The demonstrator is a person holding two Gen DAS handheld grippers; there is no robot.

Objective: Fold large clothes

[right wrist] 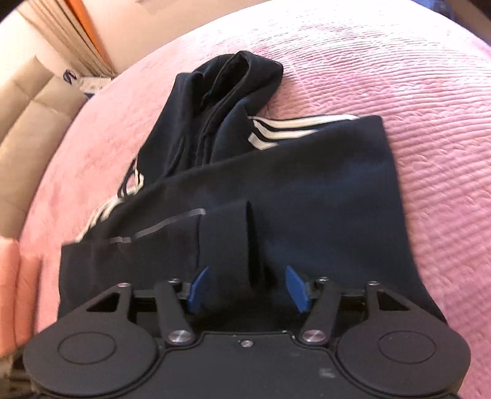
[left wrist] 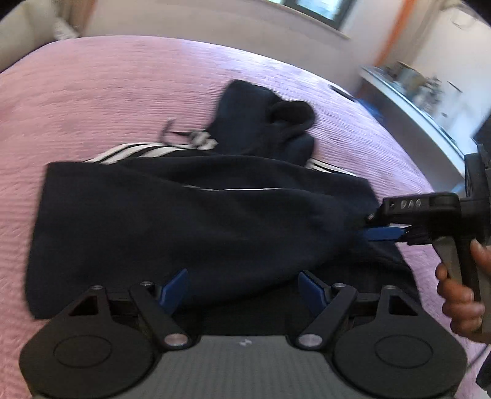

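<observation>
A dark navy hoodie (left wrist: 190,221) with white sleeve stripes lies partly folded on the pink bedspread (left wrist: 107,92); its hood (left wrist: 270,122) lies at the far end. My left gripper (left wrist: 245,290) is open, its blue pads apart over the near hem. My right gripper (right wrist: 248,287) is open, its pads either side of a folded sleeve cuff (right wrist: 233,245) of the hoodie (right wrist: 322,199). In the left wrist view the right gripper (left wrist: 380,227) sits at the hoodie's right edge, held by a hand.
The pink bedspread (right wrist: 414,92) spreads all around the garment. A white shelf (left wrist: 414,101) with small items stands right of the bed. A beige upholstered headboard or sofa (right wrist: 30,116) is at the left. A window (left wrist: 316,12) is at the back.
</observation>
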